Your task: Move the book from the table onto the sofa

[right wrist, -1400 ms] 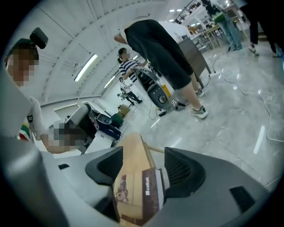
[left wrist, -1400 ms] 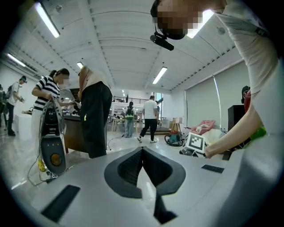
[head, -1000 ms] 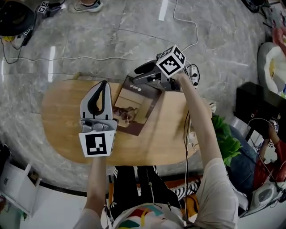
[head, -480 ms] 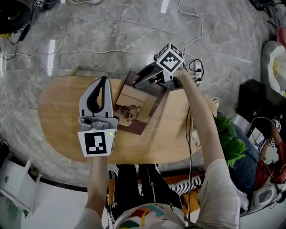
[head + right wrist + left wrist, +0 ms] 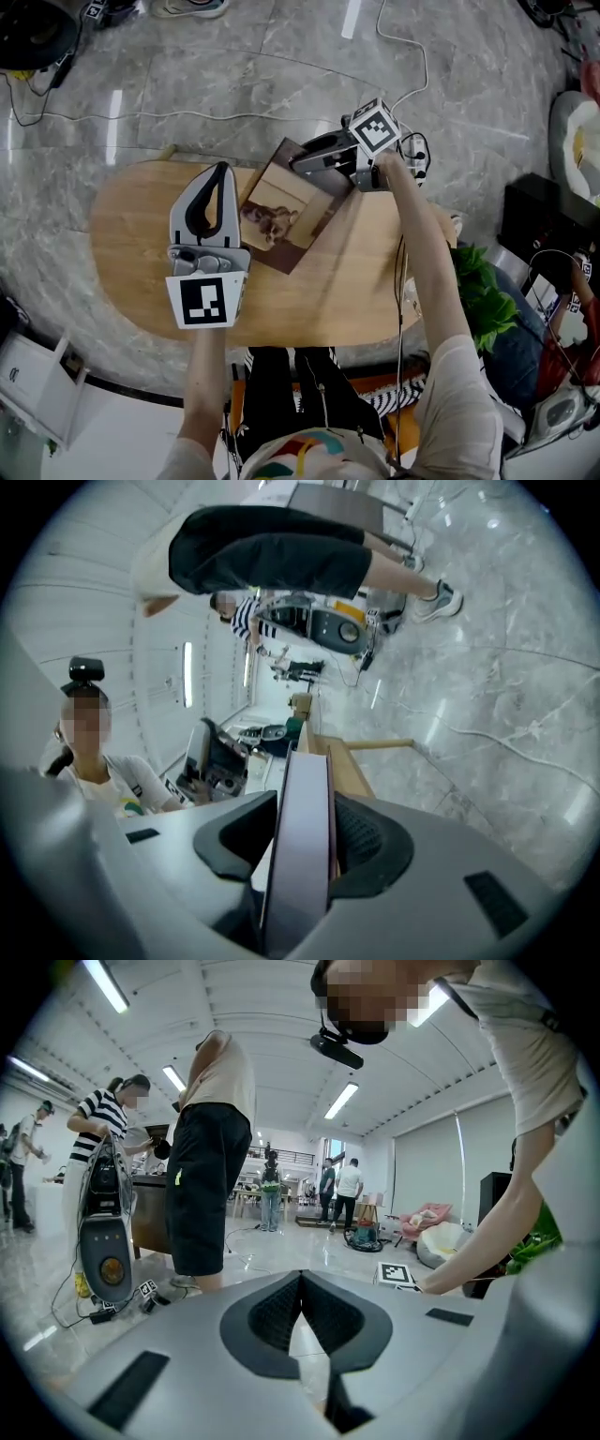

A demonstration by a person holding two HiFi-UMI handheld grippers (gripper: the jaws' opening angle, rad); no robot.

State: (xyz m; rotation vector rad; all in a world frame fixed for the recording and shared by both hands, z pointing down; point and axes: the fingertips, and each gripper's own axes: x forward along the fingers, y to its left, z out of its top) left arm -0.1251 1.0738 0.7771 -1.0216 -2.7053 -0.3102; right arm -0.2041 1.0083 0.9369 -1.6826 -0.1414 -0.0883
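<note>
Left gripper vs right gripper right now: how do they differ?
Left gripper has its jaws together on nothing. Right gripper, whose jaws have just been closing, pinches the far edge of the book. Left gripper sits upright over the table, beside the book. Right gripper is rolled onto its side at the table's far edge. Both are the same grey two-jaw design.
</note>
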